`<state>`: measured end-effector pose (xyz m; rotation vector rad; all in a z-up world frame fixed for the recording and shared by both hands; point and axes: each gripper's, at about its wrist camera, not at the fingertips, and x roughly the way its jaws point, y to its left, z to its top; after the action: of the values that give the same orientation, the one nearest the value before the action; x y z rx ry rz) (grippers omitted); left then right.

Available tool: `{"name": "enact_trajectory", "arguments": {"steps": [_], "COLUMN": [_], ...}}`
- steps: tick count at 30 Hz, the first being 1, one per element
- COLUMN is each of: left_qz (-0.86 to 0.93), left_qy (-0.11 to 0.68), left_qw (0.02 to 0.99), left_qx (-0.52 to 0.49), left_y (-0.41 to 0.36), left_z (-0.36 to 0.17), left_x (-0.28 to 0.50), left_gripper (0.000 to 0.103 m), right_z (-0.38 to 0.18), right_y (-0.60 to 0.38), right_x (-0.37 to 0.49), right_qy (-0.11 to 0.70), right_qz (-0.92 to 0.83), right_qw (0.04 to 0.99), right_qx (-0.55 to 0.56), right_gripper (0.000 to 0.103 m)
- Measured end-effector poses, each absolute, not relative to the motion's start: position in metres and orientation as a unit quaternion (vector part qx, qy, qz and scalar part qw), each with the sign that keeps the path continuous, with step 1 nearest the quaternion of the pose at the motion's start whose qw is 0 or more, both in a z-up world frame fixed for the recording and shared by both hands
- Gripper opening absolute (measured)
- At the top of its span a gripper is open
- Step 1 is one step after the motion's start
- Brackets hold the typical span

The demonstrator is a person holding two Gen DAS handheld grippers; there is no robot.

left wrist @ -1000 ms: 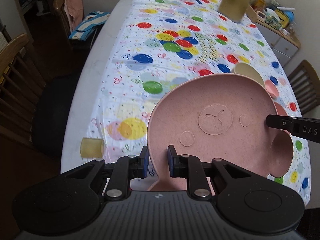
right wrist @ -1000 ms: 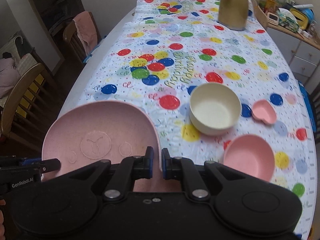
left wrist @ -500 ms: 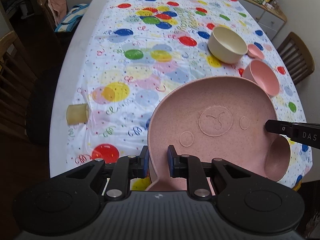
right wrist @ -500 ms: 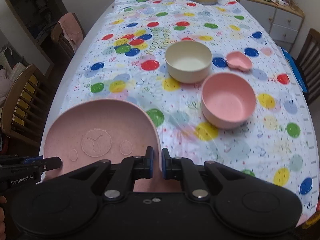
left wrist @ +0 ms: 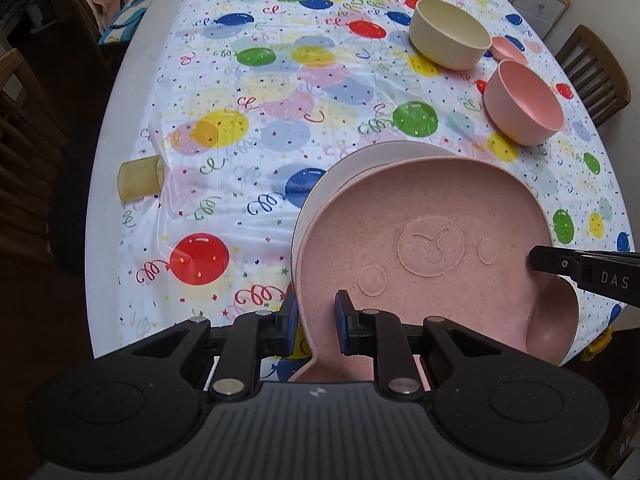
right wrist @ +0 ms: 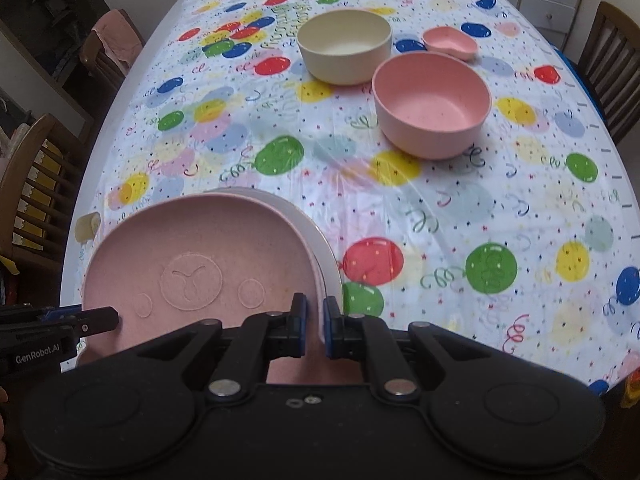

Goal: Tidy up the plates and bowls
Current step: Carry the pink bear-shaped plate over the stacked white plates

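While you carry it between both tools, the pink bear-face plate [left wrist: 432, 248] sits low over the near end of the table [left wrist: 132, 92], right above a white plate [left wrist: 340, 172] whose rim peeks out along its far-left edge; whether the two touch yet, you can't tell from here. Your left gripper [left wrist: 316, 320] has its jaws pinching the plate's near rim by the ear-shaped lobe, and your right gripper [right wrist: 314, 322] pinches the opposite rim, jaws nearly together on that thin edge. Judging by the speckled matte finish, it looks like light, stiff composite, not ceramic, so it shouldn't sag, but that smooth raised lip could slide out of a shallow pinch. Keep both grips on the rim, opposite each other, and keep it level. The white plate below looks glossier and probably breakable, so set down softly. Farther up the balloon tablecloth [right wrist: 440, 208] wait the pink bowl [right wrist: 432, 104], the cream bowl [right wrist: 344, 48] and a little heart-shaped dish [right wrist: 450, 42], all likely light with thick walls; grip those by the wall at the rim.
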<state>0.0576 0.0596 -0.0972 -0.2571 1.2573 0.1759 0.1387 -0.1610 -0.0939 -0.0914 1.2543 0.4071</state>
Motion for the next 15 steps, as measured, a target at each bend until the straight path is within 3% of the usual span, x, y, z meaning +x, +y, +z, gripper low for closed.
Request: {"name": "enact_trajectory", "arguments": {"steps": [15], "left_qz": [0.076], "left_qy": [0.601], "left_qw": [0.788], "left_qx": [-0.111], "left_y": [0.061], "left_z": [-0.117], "left_x": [0.063], "left_gripper": [0.018], "right_z": [-0.113], "right_y": [-0.157], "right_x": [0.134], "right_qy": [0.595], "right_qz": [0.175], "right_qw": [0.782], "right_qx": [-0.053], "right_gripper": [0.008]}}
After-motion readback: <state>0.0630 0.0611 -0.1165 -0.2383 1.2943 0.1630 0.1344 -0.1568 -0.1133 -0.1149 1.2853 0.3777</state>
